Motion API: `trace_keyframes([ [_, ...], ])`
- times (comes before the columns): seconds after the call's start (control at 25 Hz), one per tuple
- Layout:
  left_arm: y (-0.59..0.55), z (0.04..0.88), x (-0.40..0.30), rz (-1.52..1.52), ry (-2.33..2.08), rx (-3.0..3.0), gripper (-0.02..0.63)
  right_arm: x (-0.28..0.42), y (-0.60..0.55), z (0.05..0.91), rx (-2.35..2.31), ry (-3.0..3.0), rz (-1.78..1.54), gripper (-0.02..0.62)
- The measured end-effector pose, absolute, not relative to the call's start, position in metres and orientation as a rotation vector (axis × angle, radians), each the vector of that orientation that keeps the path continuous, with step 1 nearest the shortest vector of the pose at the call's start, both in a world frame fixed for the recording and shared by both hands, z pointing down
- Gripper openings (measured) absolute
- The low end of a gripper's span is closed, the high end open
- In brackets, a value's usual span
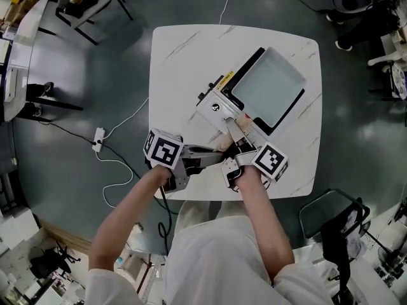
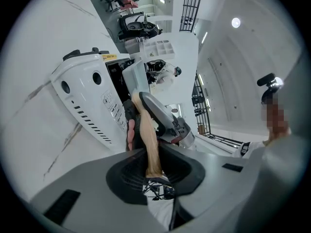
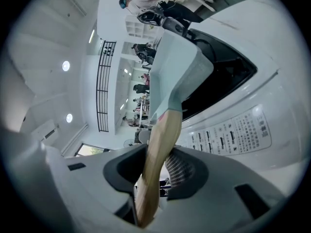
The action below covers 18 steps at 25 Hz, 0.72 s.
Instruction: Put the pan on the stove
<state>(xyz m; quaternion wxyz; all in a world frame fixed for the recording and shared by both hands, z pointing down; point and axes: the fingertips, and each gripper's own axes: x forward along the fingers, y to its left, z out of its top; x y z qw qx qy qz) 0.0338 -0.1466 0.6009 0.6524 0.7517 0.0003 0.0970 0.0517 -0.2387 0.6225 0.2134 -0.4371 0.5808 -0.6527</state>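
Observation:
A square pale-green pan (image 1: 267, 84) lies over the black top of the white stove (image 1: 216, 107) on the marble table (image 1: 178, 62). I cannot tell whether it rests on the glass or hangs just above it. Its wooden handle (image 1: 236, 131) points toward me. Both grippers grasp that handle: my left gripper (image 1: 215, 152) comes in from the left, my right gripper (image 1: 236, 161) from the near side. In the left gripper view the handle (image 2: 153, 149) stands between the left gripper's (image 2: 154, 173) jaws, beside the stove (image 2: 82, 96). In the right gripper view the handle (image 3: 158, 154) runs through the right gripper (image 3: 154, 188) up to the pan (image 3: 182, 72).
The stove's control panel (image 3: 233, 130) faces the table's near edge. A white cable with a power strip (image 1: 97, 140) lies on the floor to the left. A dark chair (image 1: 331, 218) stands at the lower right, and more furniture lines the room's edges.

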Motion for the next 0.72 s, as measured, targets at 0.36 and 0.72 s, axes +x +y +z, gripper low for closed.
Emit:
trace_keyframes([
  [0.36,-0.1478,0.6015,0.0372,0.185,-0.050,1.644,0.072,0.0535,-0.2408,0.6265,-1.192,1.598,-1.815,0.126],
  [0.72,-0.1458,0.6031,0.0361,0.194,-0.111,1.666,0.181,0.0577,-0.2378,0.6180,-1.218,1.624,-1.789,0.246],
])
